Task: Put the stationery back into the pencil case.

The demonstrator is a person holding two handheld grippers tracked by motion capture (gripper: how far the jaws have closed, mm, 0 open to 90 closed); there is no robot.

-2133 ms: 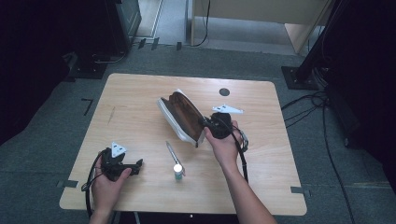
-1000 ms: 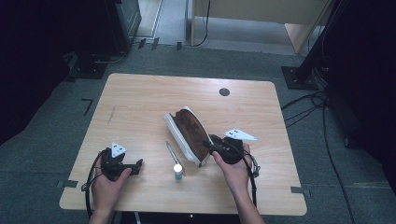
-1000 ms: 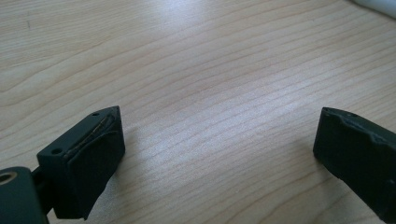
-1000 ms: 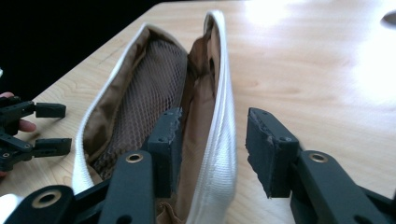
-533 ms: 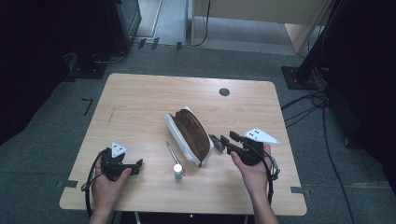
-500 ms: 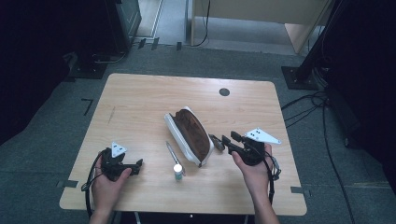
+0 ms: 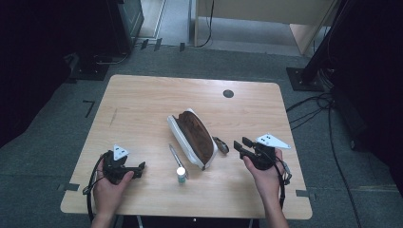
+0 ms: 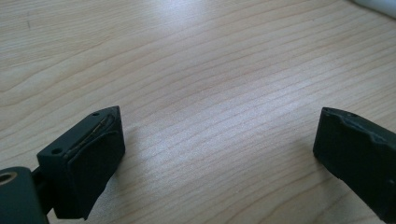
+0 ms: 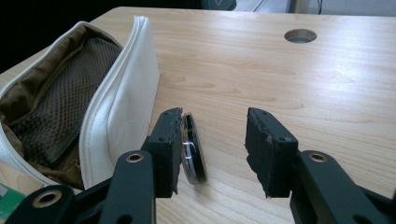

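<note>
An open white pouch [image 7: 186,140] with a brown lining lies in the middle of the table [image 7: 142,102]. In the right gripper view its mesh pocket [image 9: 51,93] shows inside. A small round black and silver disc [image 7: 221,144] rests beside the pouch's right wall. My right gripper [image 7: 240,143] stands open just right of the disc. In its own view the disc [image 9: 194,151] stands on edge just past the left jaw, and nothing sits between the pads of the right gripper [image 9: 212,126]. My left gripper [image 7: 139,168] is open at the front left, its jaws [image 8: 217,126] over bare wood.
A slim pen [image 7: 174,154] and a small white-capped bottle [image 7: 181,175] lie between the left gripper and the pouch. A round cable hole [image 7: 228,93] sits at the back of the table. Dark stands and cables surround the table on the floor.
My right gripper has drawn back to the right, away from the pouch, which now lies untouched. The small disc now shows beside the pouch. The left hand has stayed put.
</note>
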